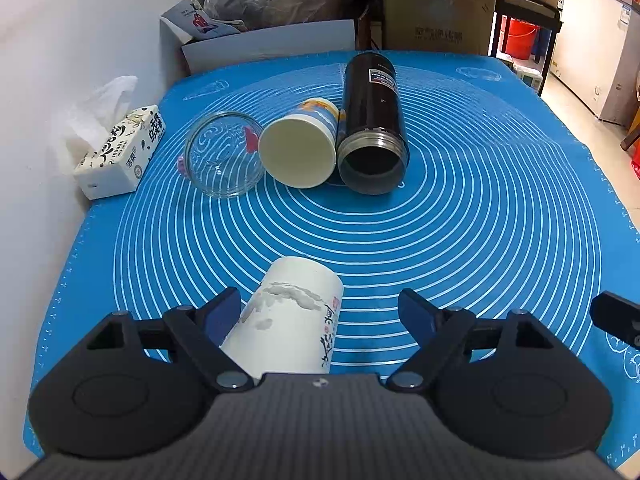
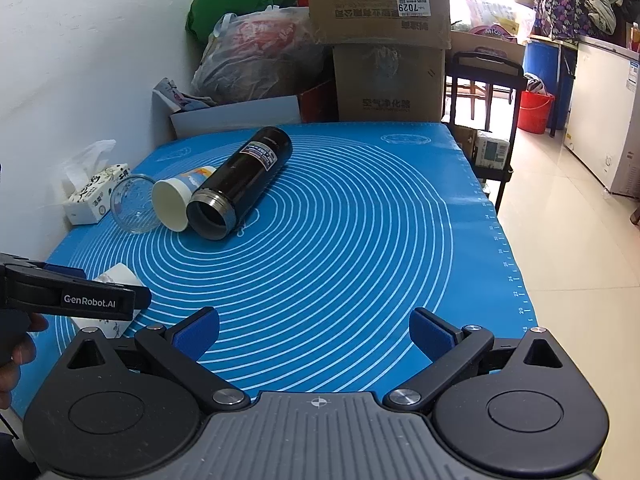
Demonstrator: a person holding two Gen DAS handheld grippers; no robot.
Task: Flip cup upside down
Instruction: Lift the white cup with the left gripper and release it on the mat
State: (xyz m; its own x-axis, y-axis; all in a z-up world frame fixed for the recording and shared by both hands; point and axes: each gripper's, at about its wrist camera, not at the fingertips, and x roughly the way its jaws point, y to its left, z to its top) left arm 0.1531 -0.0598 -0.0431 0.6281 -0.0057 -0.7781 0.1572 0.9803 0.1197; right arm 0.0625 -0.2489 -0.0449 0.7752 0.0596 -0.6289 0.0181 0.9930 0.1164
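A white cup with ink painting and calligraphy [image 1: 288, 320] lies on its side on the blue mat [image 1: 480, 220], between the jaws of my left gripper [image 1: 320, 312]. The jaws stand wide open; the left finger [image 1: 222, 312] is close to the cup's side, the right finger stands apart from it. The same cup [image 2: 116, 276] shows in the right wrist view, partly hidden behind the left gripper. My right gripper [image 2: 316, 332] is open and empty above the mat's near edge [image 2: 360, 280].
Three vessels lie on their sides at the back left: a clear glass [image 1: 220, 156], a cream-rimmed paper cup [image 1: 300, 148] and a black flask [image 1: 372, 120]. A tissue pack [image 1: 120, 152] sits by the wall. Boxes and bags stand behind the table. The floor drops off at right.
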